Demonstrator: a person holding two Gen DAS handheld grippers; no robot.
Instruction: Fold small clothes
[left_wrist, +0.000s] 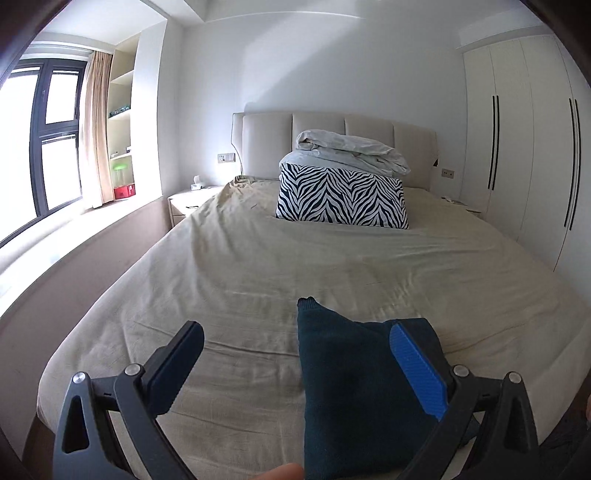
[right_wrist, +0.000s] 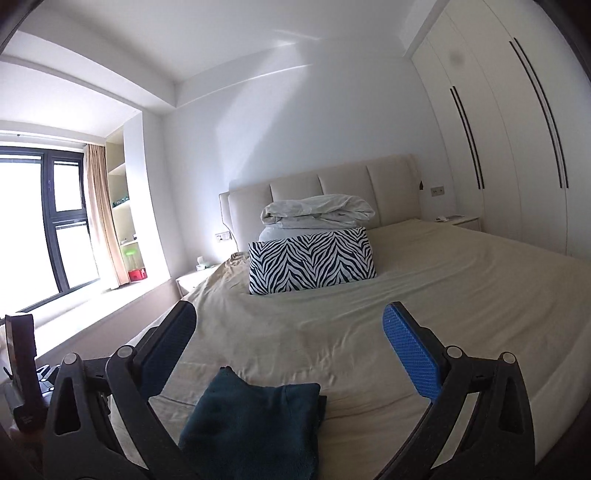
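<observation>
A dark teal knitted garment (left_wrist: 354, 391) lies folded on the beige bed sheet (left_wrist: 258, 280) near the foot of the bed. It also shows in the right wrist view (right_wrist: 255, 424). My left gripper (left_wrist: 295, 354) is open and empty, held above the garment's left part, its blue-padded right finger over the cloth. My right gripper (right_wrist: 288, 332) is open and empty, raised above and just beyond the garment. Neither gripper touches the cloth.
A zebra-striped pillow (left_wrist: 341, 197) stands mid-bed with a crumpled white duvet (left_wrist: 351, 147) behind it against the padded headboard (left_wrist: 332, 129). White wardrobe doors (left_wrist: 524, 155) stand on the right, a window (left_wrist: 40, 140) and window ledge on the left, a nightstand (left_wrist: 188, 205) beside the bed.
</observation>
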